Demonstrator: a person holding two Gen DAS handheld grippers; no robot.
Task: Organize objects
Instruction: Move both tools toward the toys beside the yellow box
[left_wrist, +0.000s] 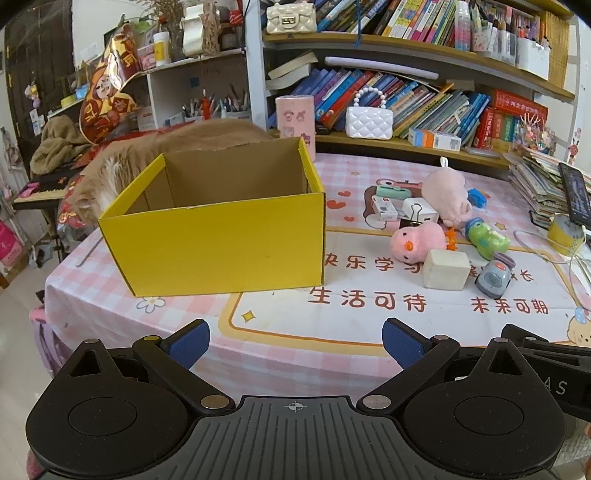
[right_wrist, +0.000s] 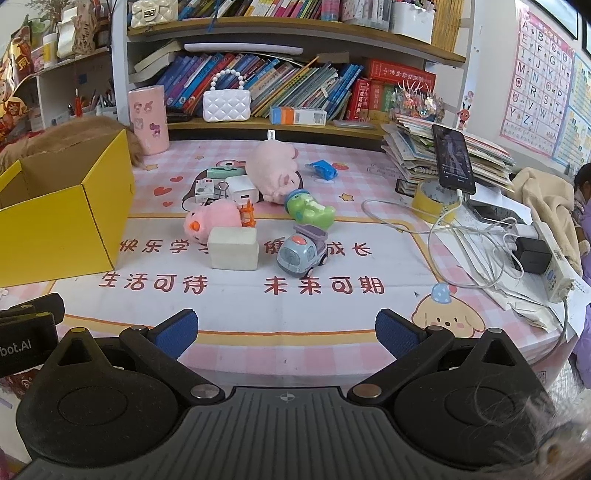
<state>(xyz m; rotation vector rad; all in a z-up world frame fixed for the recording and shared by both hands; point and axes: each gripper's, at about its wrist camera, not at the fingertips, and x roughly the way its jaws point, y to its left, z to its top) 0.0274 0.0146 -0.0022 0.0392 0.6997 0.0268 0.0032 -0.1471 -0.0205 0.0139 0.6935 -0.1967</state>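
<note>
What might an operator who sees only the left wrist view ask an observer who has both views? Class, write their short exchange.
Operator: Is the right gripper holding anything?
Observer: No. The right gripper has its fingers open, with nothing between them.
Operator: What lies beyond the phone, off my right edge?
Observer: A white power strip near the table's edge, with a black charger against it.
</note>
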